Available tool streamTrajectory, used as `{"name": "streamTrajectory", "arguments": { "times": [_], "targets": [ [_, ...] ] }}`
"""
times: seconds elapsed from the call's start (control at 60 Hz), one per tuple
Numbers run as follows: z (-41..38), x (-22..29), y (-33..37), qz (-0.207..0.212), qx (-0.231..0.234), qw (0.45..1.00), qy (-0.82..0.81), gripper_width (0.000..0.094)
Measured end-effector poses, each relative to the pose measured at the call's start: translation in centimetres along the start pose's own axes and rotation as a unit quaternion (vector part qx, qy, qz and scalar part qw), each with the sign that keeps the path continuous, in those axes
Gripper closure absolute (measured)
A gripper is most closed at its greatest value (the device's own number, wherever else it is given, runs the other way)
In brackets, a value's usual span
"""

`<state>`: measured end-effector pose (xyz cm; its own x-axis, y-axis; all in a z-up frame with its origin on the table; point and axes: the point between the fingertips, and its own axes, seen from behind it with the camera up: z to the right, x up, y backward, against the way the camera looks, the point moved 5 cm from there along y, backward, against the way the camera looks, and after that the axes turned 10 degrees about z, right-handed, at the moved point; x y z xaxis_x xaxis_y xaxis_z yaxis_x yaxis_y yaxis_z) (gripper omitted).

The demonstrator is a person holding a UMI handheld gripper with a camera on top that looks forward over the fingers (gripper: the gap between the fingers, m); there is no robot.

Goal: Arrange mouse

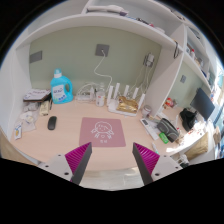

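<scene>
A small dark mouse (52, 123) lies on the light desk (60, 145), left of a pink mouse mat (102, 131) with a printed figure. My gripper (112, 160) is held above the desk's near edge, well short of the mat. Its two fingers (78, 158) with magenta pads stand wide apart and hold nothing. The mouse is ahead and to the left of the left finger.
A blue bottle (62, 88) stands at the back left, with clutter (32, 106) beside it. Small bottles (112, 97) and a yellow packet (128, 103) stand behind the mat. A keyboard (162, 130) and a dark monitor (203, 102) are at the right. Shelves run above the desk.
</scene>
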<state>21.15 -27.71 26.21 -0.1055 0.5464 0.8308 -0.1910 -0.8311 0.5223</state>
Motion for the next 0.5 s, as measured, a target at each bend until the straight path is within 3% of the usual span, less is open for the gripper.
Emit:
{"name": "streamTrajectory", "arguments": {
  "times": [0.25, 0.4, 0.5],
  "targets": [
    [-2.2, -1.7, -1.1, -0.007, -0.018, 1.0, -0.006, 0.0089],
    [-5.8, -5.8, -1.5, -0.022, -0.036, 0.999, -0.014, 0.0091],
    [-10.5, -8.5, -1.9, -0.035, -0.024, 0.999, -0.034, 0.0088]
  ]
}}
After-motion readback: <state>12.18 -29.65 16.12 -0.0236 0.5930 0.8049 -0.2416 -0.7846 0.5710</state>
